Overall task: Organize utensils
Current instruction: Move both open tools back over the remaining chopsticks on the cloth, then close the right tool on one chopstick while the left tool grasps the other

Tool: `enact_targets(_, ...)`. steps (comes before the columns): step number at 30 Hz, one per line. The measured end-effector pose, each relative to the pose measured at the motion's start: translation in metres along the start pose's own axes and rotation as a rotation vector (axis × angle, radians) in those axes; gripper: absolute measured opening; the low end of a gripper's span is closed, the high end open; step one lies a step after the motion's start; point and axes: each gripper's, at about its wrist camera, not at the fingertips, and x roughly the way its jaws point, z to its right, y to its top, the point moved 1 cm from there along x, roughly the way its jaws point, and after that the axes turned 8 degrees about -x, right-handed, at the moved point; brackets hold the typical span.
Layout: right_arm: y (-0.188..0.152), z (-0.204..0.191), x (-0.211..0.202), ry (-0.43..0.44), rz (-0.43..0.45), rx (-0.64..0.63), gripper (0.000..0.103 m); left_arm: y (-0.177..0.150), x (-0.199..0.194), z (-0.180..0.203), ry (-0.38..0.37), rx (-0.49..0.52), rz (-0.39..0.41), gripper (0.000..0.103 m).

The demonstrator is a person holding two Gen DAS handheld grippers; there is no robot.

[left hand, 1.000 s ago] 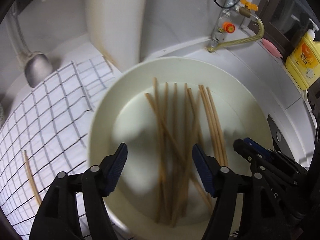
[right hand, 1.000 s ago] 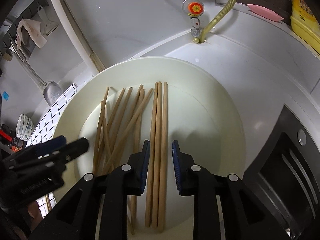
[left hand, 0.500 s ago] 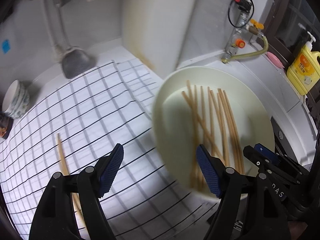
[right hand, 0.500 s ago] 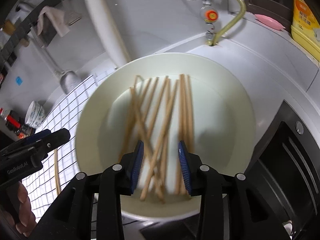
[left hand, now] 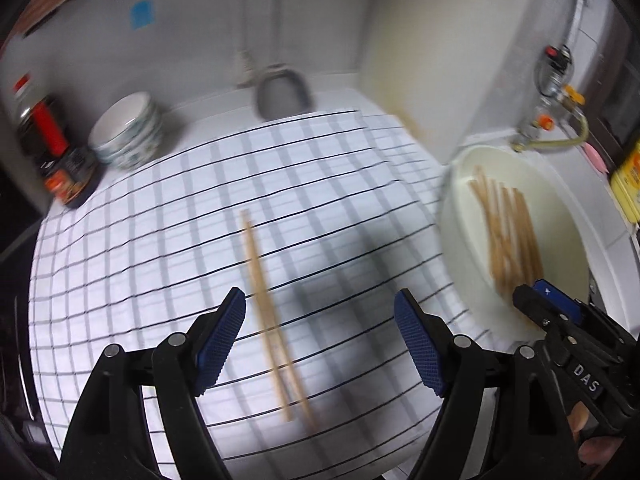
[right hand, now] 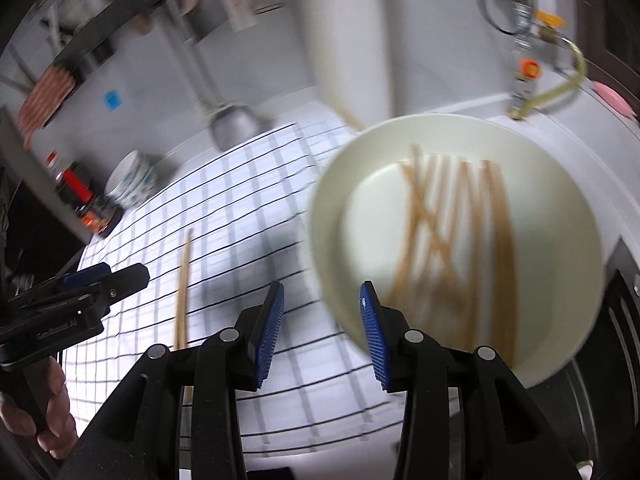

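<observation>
My left claw (left hand: 320,340) gapes wide and empty over two chopsticks (left hand: 268,316) on the cloth (left hand: 160,240); my right claw (right hand: 322,320), just opening, holds nothing beside the plate (right hand: 560,184).

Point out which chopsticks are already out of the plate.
The pair of chopsticks lying on the checked cloth, ahead of the left tool; all the others lie in the white plate.

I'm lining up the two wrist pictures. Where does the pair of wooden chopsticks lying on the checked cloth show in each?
Left wrist view: the pair of wooden chopsticks lies at centre, running from mid-picture down between the left gripper's open blue pads.
Right wrist view: the same pair is left of centre, beside the left gripper.
Shared landmark: the cream round bowl of chopsticks, to the right of the pair in both.
</observation>
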Motion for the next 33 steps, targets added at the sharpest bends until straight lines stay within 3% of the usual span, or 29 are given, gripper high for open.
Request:
enact_targets(9, -0.005, -0.064, 0.045, 0.037, -0.062, -0.119, 0.041, -0.021, 0.021, -0.082, 0.099, -0.126, -0.038, 0.077)
enact_targets(16, -0.010, -0.099, 0.085, 0.060, -0.101, -0.171, 0.041, -0.034, 0.040, -0.122, 0.111, -0.195, -0.069, 0.077)
enact_targets(28, -0.019, -0.141, 0.127, 0.077, -0.135, -0.222, 0.041, -0.040, 0.055, -0.157, 0.121, -0.220, -0.066, 0.077)
enact_targets(33, -0.027, -0.146, 0.132, 0.041, -0.146, -0.249, 0.041, -0.040, 0.060, -0.160, 0.115, -0.222, -0.069, 0.077)
